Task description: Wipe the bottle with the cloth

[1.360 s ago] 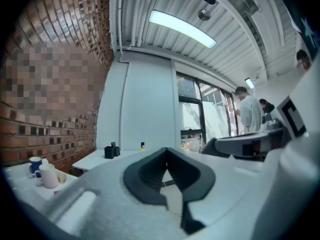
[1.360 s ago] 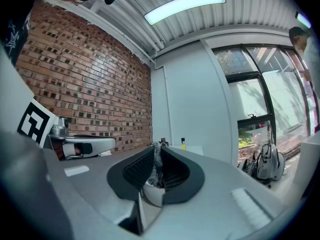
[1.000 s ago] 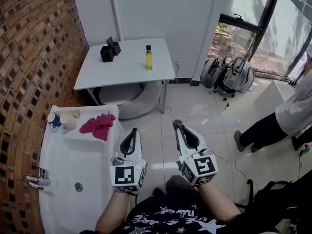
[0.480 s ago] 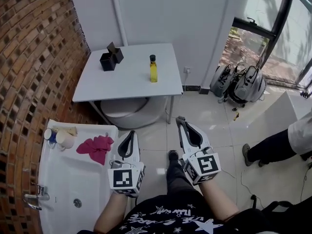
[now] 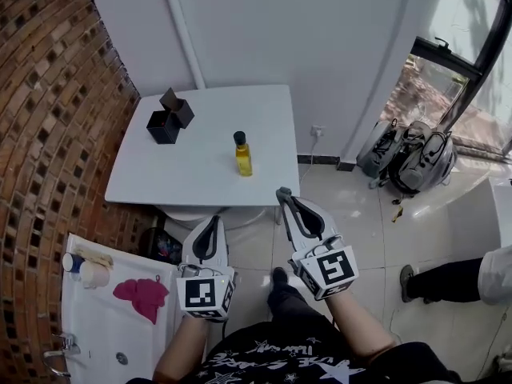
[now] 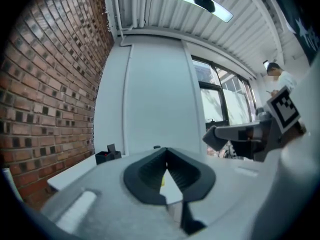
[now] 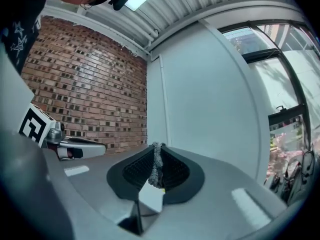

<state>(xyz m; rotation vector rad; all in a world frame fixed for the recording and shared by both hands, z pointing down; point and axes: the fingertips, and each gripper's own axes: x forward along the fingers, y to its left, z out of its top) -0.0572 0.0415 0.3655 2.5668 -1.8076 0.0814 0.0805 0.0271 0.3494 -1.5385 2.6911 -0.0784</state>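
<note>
small yellow bottle, black cap | crumpled magenta cloth | plain white square worktop | black boxes | red-brown brick wall, darker bricks scattered | grey left claw, grey right claw: black pads, black-and-white square-patterned marker cubes

One yellow bottle with a black cap, one magenta cloth, two black boxes, one white desk, one white sink, two grey backpacks.
</note>
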